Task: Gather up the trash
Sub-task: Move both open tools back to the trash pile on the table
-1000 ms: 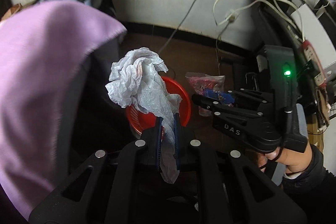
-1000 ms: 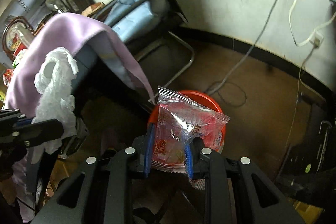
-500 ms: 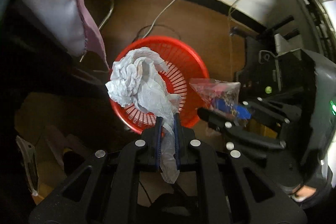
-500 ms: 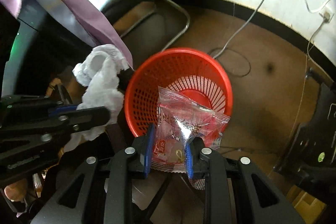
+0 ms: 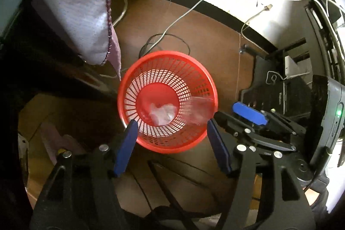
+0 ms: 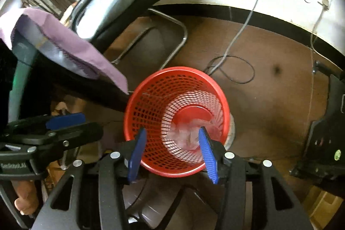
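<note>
- Left gripper (image 5: 172,141): jaws are standing wide open and holding nothing. Its blue pads (image 5: 126,149) are flanking the near rim of the basket (image 5: 200,79) from above, not touching it.
- Right gripper (image 6: 172,154): jaws are likewise standing wide open and empty. Its blue pads (image 6: 208,156) are framing the near side of the basket (image 6: 148,105).
- Tissue (image 5: 162,113): a crumpled white wad is lying on the basket floor.
- Wrapper (image 5: 199,110): a clear packet is appearing blurred against the inner right wall of the basket in the left view. In the right view it (image 6: 187,133) is showing as a blur low inside the basket; whether it is resting or in the air cannot be told.
- Writing: pale lettering is showing on the side of the left gripper (image 6: 49,133) in the right view, too blurred to read with certainty.
- Basket: red mesh, standing upright on the brown floor (image 5: 204,36).
- Cloth (image 5: 75,3): a lilac cloth is hanging just beside the basket's far-left rim.
- Cable (image 5: 163,36): a grey cable is looping on the floor behind the basket.
</note>
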`<state>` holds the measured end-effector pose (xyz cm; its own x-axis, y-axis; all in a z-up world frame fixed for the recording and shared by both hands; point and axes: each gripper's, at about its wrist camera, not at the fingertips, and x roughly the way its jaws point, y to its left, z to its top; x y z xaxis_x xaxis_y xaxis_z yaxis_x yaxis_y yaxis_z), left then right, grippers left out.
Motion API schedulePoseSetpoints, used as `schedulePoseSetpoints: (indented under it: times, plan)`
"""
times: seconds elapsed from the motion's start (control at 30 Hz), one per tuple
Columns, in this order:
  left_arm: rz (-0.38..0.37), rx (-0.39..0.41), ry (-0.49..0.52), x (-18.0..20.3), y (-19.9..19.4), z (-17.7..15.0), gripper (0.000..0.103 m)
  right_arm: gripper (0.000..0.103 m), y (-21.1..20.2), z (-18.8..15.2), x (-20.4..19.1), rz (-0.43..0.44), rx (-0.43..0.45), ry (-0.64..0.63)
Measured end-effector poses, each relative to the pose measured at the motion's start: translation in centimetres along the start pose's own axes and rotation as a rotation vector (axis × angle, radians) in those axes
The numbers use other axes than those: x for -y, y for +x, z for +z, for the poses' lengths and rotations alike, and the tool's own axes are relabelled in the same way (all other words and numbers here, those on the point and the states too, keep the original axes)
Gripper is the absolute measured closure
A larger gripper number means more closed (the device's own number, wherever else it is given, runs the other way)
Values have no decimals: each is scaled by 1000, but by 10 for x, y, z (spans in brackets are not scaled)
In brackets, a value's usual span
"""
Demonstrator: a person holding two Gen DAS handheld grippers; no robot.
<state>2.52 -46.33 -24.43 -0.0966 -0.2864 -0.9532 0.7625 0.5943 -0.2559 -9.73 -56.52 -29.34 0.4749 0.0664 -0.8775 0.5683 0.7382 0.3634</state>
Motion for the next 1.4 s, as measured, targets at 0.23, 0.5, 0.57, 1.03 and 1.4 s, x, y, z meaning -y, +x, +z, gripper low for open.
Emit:
schedulePoseSetpoints:
  times: [0.23, 0.5, 0.57, 1.03, 1.4]
  plan:
    - [40, 20, 31, 6, -17, -12, 35, 49, -9, -1, -2, -49, 5, -5]
    - [89, 64, 30, 9, -46, -34, 29, 31, -29, 3, -2, -211, 4, 10]
    - [96, 89, 54, 17, -59, -43, 26, 30, -35, 4, -2, -258, 2, 22]
    - [145, 321, 88, 8, -207, -97, 14, 19, -102, 4, -93, -249, 147, -98]
    - [184, 480, -58, -73, -306, -123, 10, 15, -143, 10, -194, -183, 237, -248]
